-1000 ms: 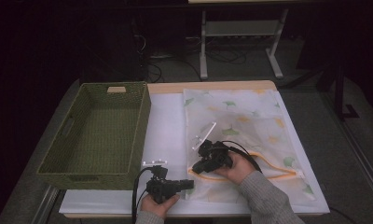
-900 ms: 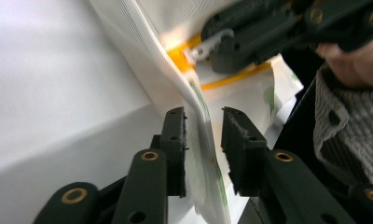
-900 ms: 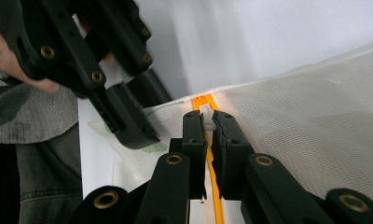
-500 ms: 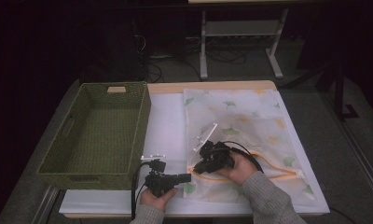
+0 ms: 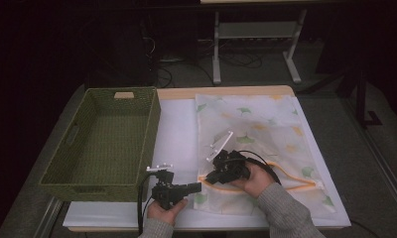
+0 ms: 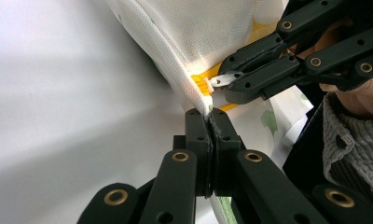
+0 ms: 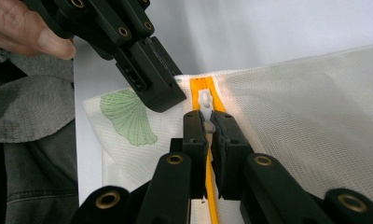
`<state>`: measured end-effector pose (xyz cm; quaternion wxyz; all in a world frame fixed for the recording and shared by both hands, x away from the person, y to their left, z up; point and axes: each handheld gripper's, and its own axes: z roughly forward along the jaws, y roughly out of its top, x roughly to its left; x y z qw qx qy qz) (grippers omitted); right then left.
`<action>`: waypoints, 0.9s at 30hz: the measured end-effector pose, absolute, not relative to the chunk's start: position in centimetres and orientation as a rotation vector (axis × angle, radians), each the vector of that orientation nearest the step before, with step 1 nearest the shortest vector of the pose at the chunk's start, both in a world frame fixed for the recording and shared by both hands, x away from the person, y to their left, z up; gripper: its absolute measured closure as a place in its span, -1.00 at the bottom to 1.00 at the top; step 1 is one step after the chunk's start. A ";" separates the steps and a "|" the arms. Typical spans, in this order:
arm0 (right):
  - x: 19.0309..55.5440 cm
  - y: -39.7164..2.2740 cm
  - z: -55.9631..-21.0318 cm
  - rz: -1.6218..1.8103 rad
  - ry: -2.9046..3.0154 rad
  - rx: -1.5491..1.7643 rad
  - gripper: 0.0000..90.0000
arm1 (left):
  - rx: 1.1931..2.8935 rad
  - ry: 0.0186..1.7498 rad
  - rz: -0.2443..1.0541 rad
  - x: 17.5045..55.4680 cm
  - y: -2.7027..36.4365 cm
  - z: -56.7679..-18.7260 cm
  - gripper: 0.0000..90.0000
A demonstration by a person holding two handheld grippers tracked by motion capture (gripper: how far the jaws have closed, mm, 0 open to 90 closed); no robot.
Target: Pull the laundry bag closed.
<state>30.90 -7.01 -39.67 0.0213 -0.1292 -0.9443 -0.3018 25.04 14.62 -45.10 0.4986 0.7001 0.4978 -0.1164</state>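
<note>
Mesh laundry bag [image 5: 266, 129] lies flat on the white table [image 5: 179, 134], right of the green basket [image 5: 104, 139].
Right gripper [image 7: 208, 122] pinches the white zipper pull [image 7: 205, 100]; left gripper [image 6: 207, 114], jaws just closed, clamps the bag's corner beside the orange zipper [image 7: 198, 86].

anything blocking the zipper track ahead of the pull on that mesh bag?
Nothing visible. The right gripper pinches the white zipper pull; the orange zipper runs bare across the mesh bag. The left gripper clamps the bag's corner.

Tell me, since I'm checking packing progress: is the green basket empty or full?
Empty. The high view shows the green woven basket with a bare floor and bare walls; the mesh laundry bag lies spread flat on the table beside it.
</note>
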 end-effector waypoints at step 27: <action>31.3 -6.9 -40.3 -0.961 -2.866 -0.438 0.80 | 1.719 1.198 -0.280 25.0 13.6 -45.4 0.93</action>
